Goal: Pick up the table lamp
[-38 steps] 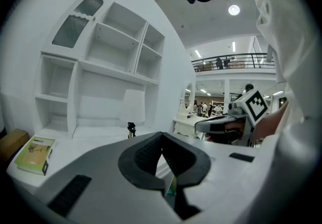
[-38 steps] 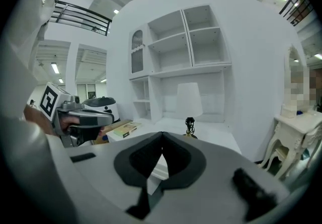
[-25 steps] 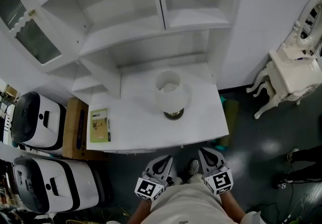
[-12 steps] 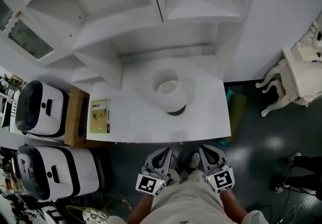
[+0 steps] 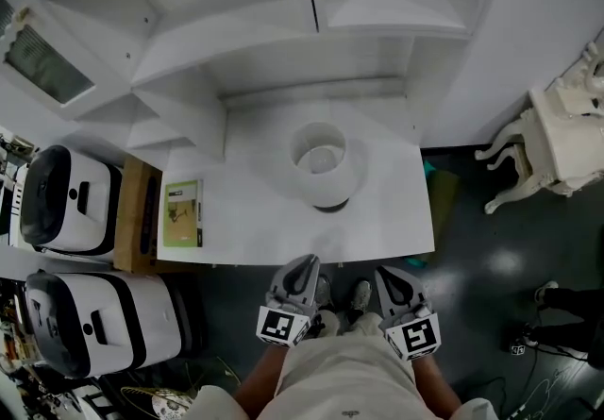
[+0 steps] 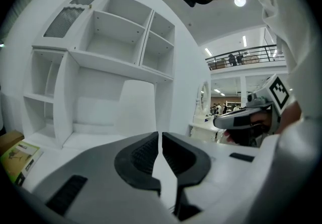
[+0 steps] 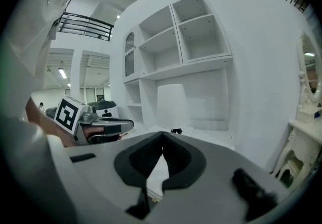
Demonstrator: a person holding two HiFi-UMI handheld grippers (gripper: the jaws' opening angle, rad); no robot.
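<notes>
White, smooth desk top (image 5: pixel 264 237) lies just ahead of both tongs. The left gripper (image 5: pixel 305 262) and right gripper (image 5: pixel 386 273), grey with ribbed black pads (image 6: pixel 143 151), each have jaws pressed together on nothing. Their cubes (image 5: pixel 280 352) bear black-and-white square markers. Off to the left gripper's left lies a flat green booklet (image 5: pixel 183 213), its print too small to read. Ahead of the left gripper, slightly to its right, the table lamp (image 5: pixel 321 161) stands upright, long axis vertical, with a matte white tapered shade and a dark round base. Beyond it rise white shelves (image 5: pixel 236 41).

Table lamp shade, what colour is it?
The lamp shade is white, clearest in the head view.
</notes>
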